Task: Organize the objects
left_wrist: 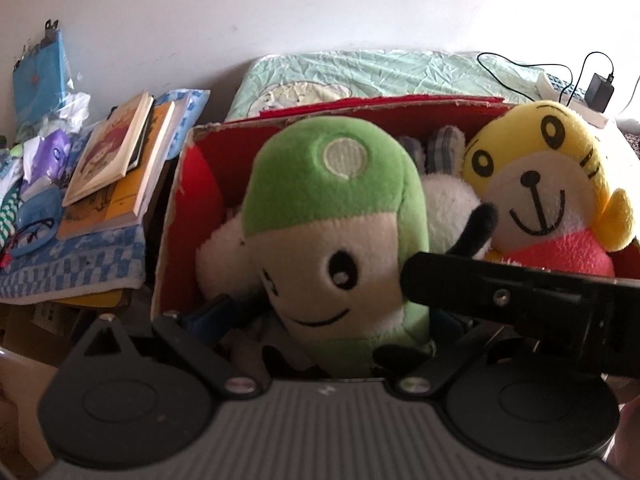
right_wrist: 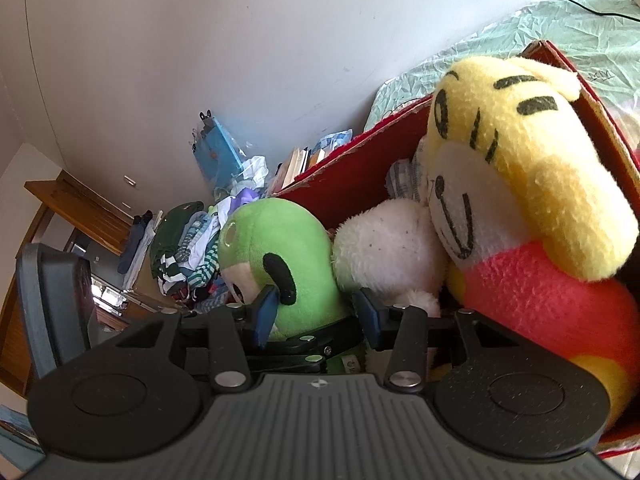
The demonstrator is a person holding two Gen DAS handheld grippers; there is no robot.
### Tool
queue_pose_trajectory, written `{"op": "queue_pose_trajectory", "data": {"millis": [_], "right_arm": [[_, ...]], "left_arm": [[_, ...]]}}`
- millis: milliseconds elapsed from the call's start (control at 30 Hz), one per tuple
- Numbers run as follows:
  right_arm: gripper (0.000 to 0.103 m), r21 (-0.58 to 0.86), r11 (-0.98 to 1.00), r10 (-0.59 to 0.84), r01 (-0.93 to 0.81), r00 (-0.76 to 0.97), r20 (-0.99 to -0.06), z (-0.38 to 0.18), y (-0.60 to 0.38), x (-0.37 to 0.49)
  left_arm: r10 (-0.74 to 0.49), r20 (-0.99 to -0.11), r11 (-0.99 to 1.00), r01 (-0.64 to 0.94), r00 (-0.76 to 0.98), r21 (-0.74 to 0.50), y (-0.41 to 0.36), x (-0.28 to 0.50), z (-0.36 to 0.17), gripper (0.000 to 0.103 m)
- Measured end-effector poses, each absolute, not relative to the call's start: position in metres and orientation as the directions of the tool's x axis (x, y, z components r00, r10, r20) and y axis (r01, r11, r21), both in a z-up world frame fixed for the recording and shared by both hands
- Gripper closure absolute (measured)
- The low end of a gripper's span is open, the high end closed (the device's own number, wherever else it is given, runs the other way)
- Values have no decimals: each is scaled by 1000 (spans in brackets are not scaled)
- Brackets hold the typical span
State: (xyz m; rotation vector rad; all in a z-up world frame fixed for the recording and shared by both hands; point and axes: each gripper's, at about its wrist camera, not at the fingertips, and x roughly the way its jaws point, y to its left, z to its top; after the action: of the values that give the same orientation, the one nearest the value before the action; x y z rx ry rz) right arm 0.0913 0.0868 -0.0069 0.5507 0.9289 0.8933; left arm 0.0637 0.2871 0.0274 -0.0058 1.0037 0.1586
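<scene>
Bed (left_wrist: 400, 72) behind red box (left_wrist: 192, 184); green plush (left_wrist: 332, 216) (crowded) between tool (right_wrist: 316, 312) fingers.

Light: bright daylight, strongest from the upper right
Glare: white wall (left_wrist: 540, 8) was washed out
Shadow: red box (left_wrist: 200, 184) interior lay dim
Blur: green plush toy (left_wrist: 332, 216) was slightly soft
Distortion: fisheye bent edges, corners vignetted dark

A plain white wall (left_wrist: 240, 12) rose behind a bed covered by a pale green crinkled sheet (left_wrist: 380, 70). Bright daylight washed out the right side. In the right wrist view, a wooden door frame (right_wrist: 80, 204) stood at far left beside a grey chair back (right_wrist: 52, 304).
</scene>
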Motion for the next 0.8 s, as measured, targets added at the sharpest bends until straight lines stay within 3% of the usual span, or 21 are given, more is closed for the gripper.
{"op": "queue_pose_trajectory", "data": {"millis": [600, 800], "right_arm": [[50, 720, 550, 835, -423, 311, -455, -7, 89, 90], [47, 716, 549, 835, -431, 313, -452, -8, 89, 89]], "left_arm": [[154, -868, 983, -163, 473, 85, 284, 67, 17, 1], [200, -870, 978, -141, 452, 152, 275, 70, 8, 0]]}}
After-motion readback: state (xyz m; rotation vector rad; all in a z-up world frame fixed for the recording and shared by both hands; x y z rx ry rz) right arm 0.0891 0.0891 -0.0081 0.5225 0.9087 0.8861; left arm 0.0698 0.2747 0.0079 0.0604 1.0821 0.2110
